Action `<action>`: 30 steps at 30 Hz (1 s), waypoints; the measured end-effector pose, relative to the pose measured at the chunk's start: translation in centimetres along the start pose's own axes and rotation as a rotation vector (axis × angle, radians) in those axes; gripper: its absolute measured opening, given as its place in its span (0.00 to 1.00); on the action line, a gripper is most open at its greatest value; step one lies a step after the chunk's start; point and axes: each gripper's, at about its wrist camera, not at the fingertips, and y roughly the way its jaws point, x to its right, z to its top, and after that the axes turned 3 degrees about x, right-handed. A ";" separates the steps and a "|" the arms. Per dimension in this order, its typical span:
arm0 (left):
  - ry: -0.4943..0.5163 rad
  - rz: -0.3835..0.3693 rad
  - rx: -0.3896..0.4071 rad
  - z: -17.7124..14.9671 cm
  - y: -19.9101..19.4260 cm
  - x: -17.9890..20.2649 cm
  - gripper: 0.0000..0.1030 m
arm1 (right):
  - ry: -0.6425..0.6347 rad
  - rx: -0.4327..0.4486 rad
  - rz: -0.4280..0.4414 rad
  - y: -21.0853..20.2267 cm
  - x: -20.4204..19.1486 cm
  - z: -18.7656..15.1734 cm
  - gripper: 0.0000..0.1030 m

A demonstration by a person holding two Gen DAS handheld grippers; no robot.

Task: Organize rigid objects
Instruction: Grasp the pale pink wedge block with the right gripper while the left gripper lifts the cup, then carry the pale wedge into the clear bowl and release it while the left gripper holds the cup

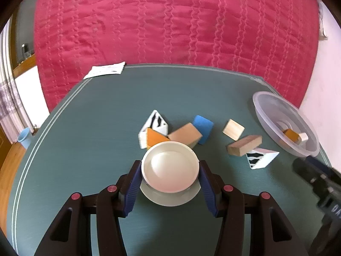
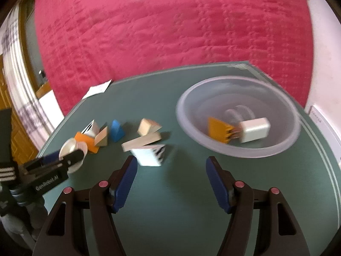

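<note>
Between the left gripper's [image 1: 170,178] jaws a white round lid [image 1: 170,166] sits clamped, the clear bowl [image 1: 264,104] lying off to its right, nearer the right gripper [image 2: 171,170], whose jaws gape empty.

1. You can read "GenRobot.AI" in pale letters on the black body of the left gripper [image 2: 72,160], which shows at the left edge of the right wrist view.
2. The white paper [image 1: 105,70] at the tabletop's [image 1: 85,128] far left corner carries dark print, but it is too small for you to read.
3. Pale characters on the right gripper's body, seen in the left wrist view, are too blurred to read.
</note>
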 end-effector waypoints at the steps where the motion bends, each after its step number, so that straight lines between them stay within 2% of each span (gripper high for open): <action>1: -0.005 0.000 0.005 -0.1 -0.2 -0.3 0.53 | -0.013 -0.013 0.009 0.5 -0.5 -0.1 0.63; 6: -0.026 -0.020 0.012 -0.2 -0.6 -1.2 0.53 | -0.051 -0.082 0.023 3.2 -2.0 -0.3 0.53; 13: -0.035 -0.043 0.012 -0.4 -0.7 -1.5 0.53 | -0.050 -0.145 0.008 6.2 -2.8 0.1 0.50; 23: -0.038 -0.060 0.018 -0.6 -1.1 -1.5 0.53 | -0.068 -0.151 -0.025 7.0 -3.3 0.6 0.33; 30: -0.039 -0.060 0.017 -0.6 -1.1 -1.4 0.53 | -0.044 -0.144 -0.010 6.1 -2.8 0.3 0.32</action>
